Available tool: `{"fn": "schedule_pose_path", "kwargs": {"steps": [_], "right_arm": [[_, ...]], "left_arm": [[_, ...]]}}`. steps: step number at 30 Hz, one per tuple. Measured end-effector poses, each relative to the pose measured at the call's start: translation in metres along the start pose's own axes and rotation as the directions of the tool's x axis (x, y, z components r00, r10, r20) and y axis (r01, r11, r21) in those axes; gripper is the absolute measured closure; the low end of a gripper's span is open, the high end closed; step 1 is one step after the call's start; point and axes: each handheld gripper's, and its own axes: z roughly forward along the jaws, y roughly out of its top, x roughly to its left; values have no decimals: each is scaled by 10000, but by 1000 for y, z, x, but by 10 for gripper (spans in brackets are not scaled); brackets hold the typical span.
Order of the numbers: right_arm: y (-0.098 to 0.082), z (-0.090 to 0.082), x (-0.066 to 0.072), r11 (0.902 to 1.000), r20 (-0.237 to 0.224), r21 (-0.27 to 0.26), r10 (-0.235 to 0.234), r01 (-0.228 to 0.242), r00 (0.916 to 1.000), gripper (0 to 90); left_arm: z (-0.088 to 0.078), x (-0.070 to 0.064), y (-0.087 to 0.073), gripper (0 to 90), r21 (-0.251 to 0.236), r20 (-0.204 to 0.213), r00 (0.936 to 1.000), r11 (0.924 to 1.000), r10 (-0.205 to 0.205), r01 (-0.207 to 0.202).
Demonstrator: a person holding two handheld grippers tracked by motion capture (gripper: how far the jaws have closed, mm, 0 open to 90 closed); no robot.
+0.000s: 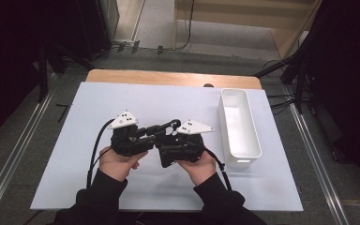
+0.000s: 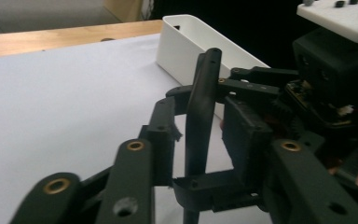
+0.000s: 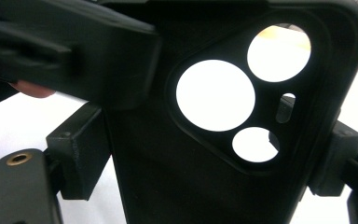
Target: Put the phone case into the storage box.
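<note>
Black phone case (image 1: 165, 129) mid-table in high view, betw. both grippers; white bin (image 1: 239, 123) right, sheet bare elsewhere. Left gripper (image 2: 200, 140) view: case edge-on betw. parted jaws. Right gripper (image 3: 205, 154) view: jaws clamp case sides.

Black phone case (image 3: 205, 177) with camera cutouts, clamped between black jaws.

Wooden table (image 1: 168, 77) w/ a white sheet (image 1: 75, 154) over most of it; bare wood strip shows at far edge. A long white bin (image 1: 253, 140) sits on the sheet's right side, lengthwise front-to-back.
</note>
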Motion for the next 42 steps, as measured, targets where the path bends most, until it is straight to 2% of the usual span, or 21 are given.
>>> {"fn": "schedule_pose_path", "kwargs": {"steps": [4, 15, 21, 23, 25, 26, 31, 33, 36, 38, 39, 42], "right_arm": [[0, -1, -4, 10000, 13, -16, 44, -43, 10000, 141], [2, -7, -19, 9995, 241, -140, 294, -290, 9993, 141], [2, -9, -25, 9993, 406, -168, 345, -338, 9986, 141], [2, -10, -26, 9992, 440, -188, 359, -351, 9984, 141], [2, -10, -26, 9991, 476, -208, 374, -364, 9982, 141], [2, -10, -27, 9991, 476, -206, 371, -362, 9982, 141], [2, -11, -29, 9992, 543, -230, 331, -319, 9980, 141], [2, -12, -29, 9993, 553, -239, 305, -292, 9980, 141], [3, -13, -30, 9993, 568, -276, 273, -257, 9980, 141], [3, -13, -30, 9994, 589, -275, 243, -227, 9980, 141], [3, -13, -31, 9994, 596, -266, 222, -206, 9980, 141], [3, -14, -32, 9992, 516, -317, 278, -262, 9983, 141]], "left_arm": [[-2, 1, 2, 541, 53, 40, 10000, 10000, -31, 31], [-7, 3, 4, 465, 126, 184, 9998, 9999, 82, -84], [-6, 5, 0, 400, 83, 305, 9981, 9985, 533, -536], [-5, 6, -2, 376, 213, 382, 9968, 9972, 708, -717], [-4, 7, -4, 370, 201, 365, 9944, 9948, 990, -998], [-4, 7, -5, 341, 130, 442, 9937, 9945, 1030, -1037], [-4, 14, -11, 338, 34, 612, 9922, 9940, 1085, -1089], [-4, 15, -14, 305, -41, 542, 9901, 9915, 1298, -1298], [-5, 18, -19, 303, 23, 632, 9861, 9881, 1536, -1541], [-5, 20, -22, 293, -54, 750, 9813, 9842, 1771, -1772], [-4, 21, -24, 254, -57, 801, 9792, 9824, 1863, -1865], [-3, 25, -31, 209, -150, 949, 9719, 9765, 2155, -2151]]}}
